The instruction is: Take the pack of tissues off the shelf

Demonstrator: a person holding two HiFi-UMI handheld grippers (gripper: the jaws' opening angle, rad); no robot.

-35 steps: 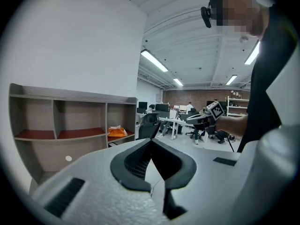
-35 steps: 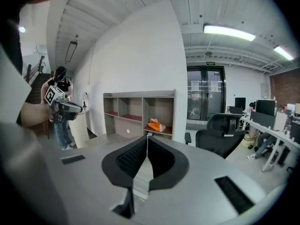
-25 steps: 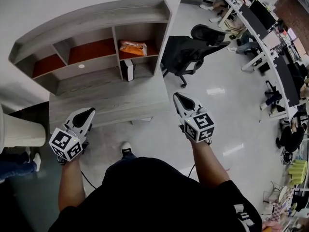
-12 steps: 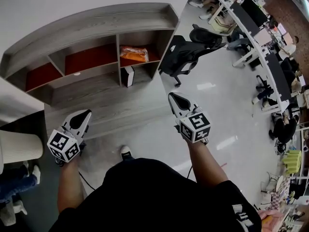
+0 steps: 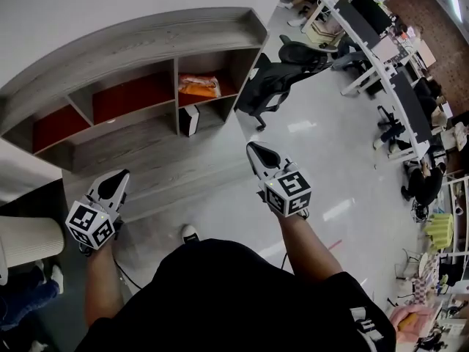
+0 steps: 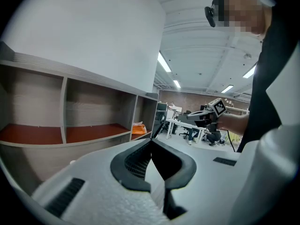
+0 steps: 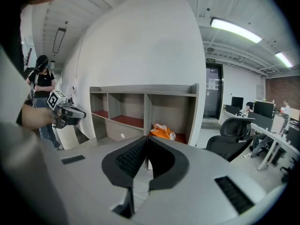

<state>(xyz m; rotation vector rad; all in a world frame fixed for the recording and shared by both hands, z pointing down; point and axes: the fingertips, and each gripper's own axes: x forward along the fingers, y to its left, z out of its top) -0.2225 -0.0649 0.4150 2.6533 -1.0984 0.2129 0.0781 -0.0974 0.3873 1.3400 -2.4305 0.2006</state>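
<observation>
Left claw [image 5: 111, 185]: jaws together, nothing between them, held low at the near edge of the shelf unit.
Right claw [image 5: 261, 158]: jaws together and empty, pointing toward the unit's right end.
Change: over the last second both claws have drifted sideways and the shelf [image 5: 146, 39] now spreads wider across the head view; the person seems to be stepping in.
Pack of tissues [image 5: 199, 86]: orange, lying in the upper right compartment, untouched, well apart from both claws.
Meaning: probably still the approach; a claw must open before reaching in.
</observation>
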